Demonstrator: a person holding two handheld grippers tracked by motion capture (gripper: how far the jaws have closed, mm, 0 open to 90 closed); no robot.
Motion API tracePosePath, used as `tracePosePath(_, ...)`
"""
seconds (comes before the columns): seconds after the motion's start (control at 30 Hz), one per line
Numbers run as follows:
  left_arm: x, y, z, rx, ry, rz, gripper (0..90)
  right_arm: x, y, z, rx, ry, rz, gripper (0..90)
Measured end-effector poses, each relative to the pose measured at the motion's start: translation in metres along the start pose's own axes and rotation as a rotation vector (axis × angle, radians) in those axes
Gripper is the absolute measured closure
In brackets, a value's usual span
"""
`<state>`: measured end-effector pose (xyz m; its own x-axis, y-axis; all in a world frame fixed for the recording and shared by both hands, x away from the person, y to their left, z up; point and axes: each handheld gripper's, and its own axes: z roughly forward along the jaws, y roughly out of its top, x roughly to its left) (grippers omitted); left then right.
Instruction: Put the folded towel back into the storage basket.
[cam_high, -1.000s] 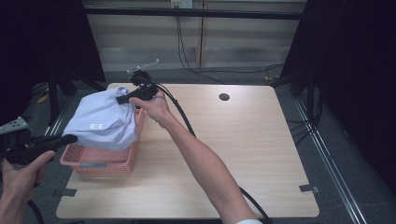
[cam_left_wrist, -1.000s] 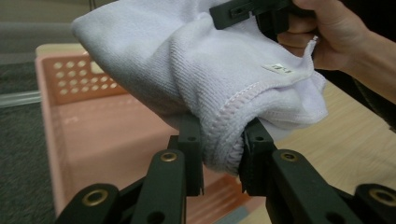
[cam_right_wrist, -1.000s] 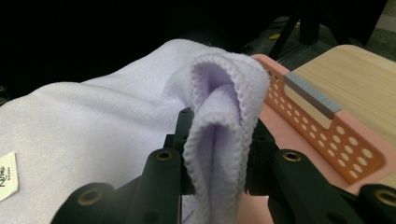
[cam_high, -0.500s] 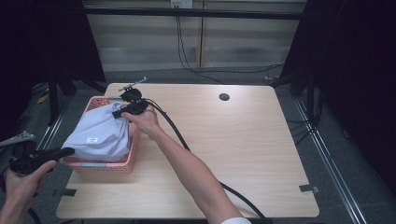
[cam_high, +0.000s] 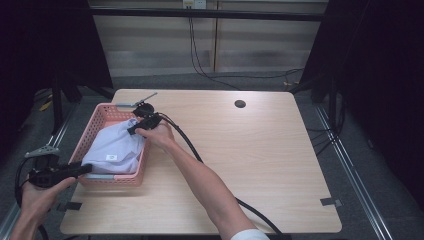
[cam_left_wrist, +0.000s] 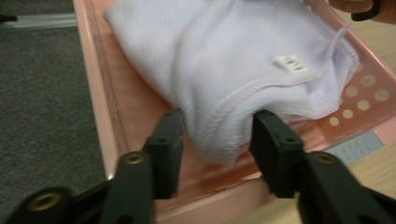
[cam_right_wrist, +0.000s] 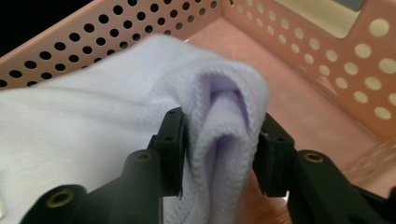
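Note:
A white, pale-lilac cloth (cam_high: 117, 150) with a small label lies bunched in the pink perforated basket (cam_high: 107, 112) at the table's left. My left gripper (cam_high: 86, 169) is at the basket's near end. In the left gripper view its jaws (cam_left_wrist: 217, 135) have just been opening and stand apart around a hemmed corner of the cloth (cam_left_wrist: 224, 56), with a gap at the left jaw. My right gripper (cam_high: 134, 129) is over the basket's far right side. Its jaws (cam_right_wrist: 219, 140) have also just been opening, and a puffed fold of the cloth (cam_right_wrist: 93, 121) sits loosely between them.
The basket's walls (cam_right_wrist: 303, 93) rise close around the right gripper, and its rim (cam_left_wrist: 100, 93) runs along the table's left edge above grey floor. A black cable (cam_high: 185, 145) trails along the right forearm. A round cable hole (cam_high: 240, 104) sits far back on the wooden table (cam_high: 260, 165).
Both grippers have come down with the cloth, which hung spread above the basket and now rests inside it. Both pairs of jaws stand wider apart than before.

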<state>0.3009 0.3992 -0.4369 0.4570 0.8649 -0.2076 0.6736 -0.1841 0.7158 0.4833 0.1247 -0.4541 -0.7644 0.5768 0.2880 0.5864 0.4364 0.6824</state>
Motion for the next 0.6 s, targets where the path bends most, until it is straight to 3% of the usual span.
tracePosePath(0.07,-0.004,-0.001,-0.002,-0.021,-0.006,0.02,43.9,-0.001,0.001,-0.001,-0.02,0.009,-0.023,50.4)
tracePosePath(0.13,-0.009,0.0,-0.004,-0.022,0.005,0.032,40.9,0.001,0.004,-0.005,-0.024,-0.042,-0.046,41.2)
tracePosePath(0.33,-0.024,0.012,-0.004,-0.08,-0.028,0.022,34.6,-0.012,0.008,-0.037,-0.097,-0.032,-0.029,38.9)
tracePosePath(0.5,-0.045,0.022,0.002,-0.088,-0.033,0.034,35.3,-0.02,-0.006,-0.067,-0.13,0.004,-0.049,37.2)
tracePosePath(0.6,-0.063,0.025,0.008,-0.079,-0.03,0.064,35.7,-0.023,-0.018,-0.092,-0.17,0.015,-0.048,36.3)
